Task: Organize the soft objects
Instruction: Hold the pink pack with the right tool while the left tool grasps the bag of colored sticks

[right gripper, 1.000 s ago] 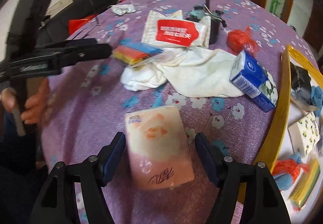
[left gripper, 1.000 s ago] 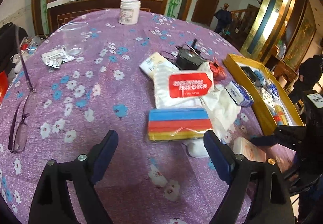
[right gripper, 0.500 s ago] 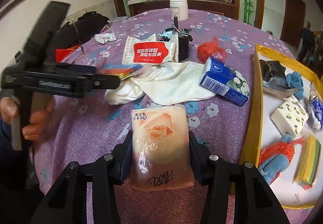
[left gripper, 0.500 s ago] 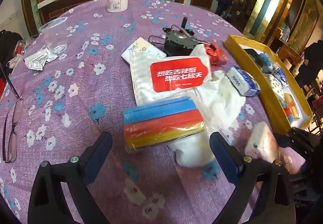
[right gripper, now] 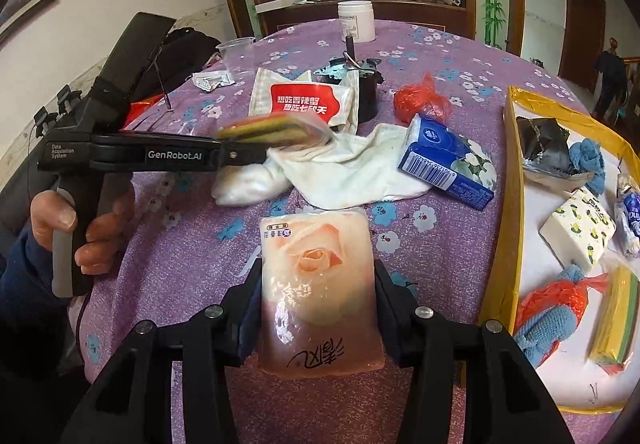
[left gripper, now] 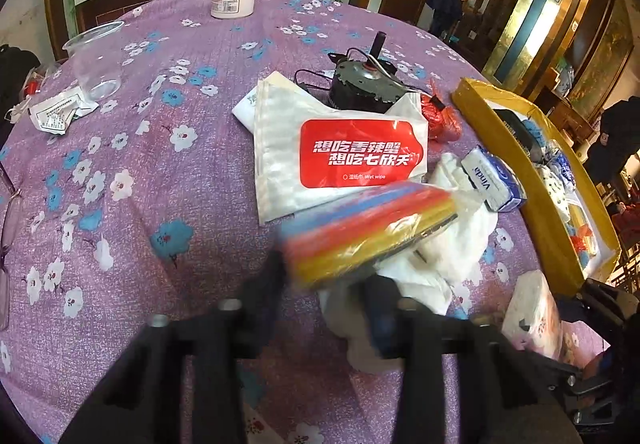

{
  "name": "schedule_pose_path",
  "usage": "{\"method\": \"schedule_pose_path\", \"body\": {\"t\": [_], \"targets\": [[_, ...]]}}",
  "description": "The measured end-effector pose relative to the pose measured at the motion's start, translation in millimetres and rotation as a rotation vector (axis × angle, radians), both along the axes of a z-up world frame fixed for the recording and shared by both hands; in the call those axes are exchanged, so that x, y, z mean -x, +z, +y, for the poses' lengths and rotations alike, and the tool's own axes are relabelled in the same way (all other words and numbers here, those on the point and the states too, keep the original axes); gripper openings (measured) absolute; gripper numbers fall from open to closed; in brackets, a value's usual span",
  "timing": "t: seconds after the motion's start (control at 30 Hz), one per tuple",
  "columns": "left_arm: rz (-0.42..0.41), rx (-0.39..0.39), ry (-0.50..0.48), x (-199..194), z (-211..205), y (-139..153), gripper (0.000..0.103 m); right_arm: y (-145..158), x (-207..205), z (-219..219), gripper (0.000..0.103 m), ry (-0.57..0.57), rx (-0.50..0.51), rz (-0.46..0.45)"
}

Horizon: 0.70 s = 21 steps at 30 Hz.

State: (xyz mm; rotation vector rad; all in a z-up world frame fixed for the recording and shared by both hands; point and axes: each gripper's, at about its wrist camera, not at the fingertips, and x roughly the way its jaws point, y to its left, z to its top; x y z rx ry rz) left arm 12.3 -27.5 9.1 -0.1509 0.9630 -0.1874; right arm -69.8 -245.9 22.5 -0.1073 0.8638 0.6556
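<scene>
Over the purple flowered tablecloth, the jaws of the left gripper are seen closing on the striped sponge pack, which is caught between them just above the white cloth. Further right, the rose-printed tissue pack is clamped in the right gripper, beside the yellow tray.

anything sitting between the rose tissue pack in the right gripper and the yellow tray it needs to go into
Nothing visible does. The right gripper is shut on the rose tissue pack, and only bare purple tablecloth lies between it and the yellow tray; the tray's near wall must be cleared.
</scene>
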Motion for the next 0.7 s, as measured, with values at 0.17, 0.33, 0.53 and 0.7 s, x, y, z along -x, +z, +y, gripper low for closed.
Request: {"method": "schedule_pose_path", "body": {"t": [0.17, 0.33, 0.53, 0.7], "targets": [[-0.002, -0.008, -0.008, 5, -4, 3, 0.016, 0, 0, 0, 0.054, -0.004, 0.001, -0.001], [-0.044, -0.165, -0.006, 10, -18, 12, 0.056, 0, 0, 0, 0.054, -0.005, -0.001, -0.001], [-0.145, -0.332, -0.097, 24, -40, 25, 0.076, 1, 0, 0, 0.054, -0.006, -0.006, -0.001], [-0.132, -0.441, -0.151, 14, -54, 16, 0.076, 3, 0, -2, 0.054, -0.009, -0.019, -0.005]]}}
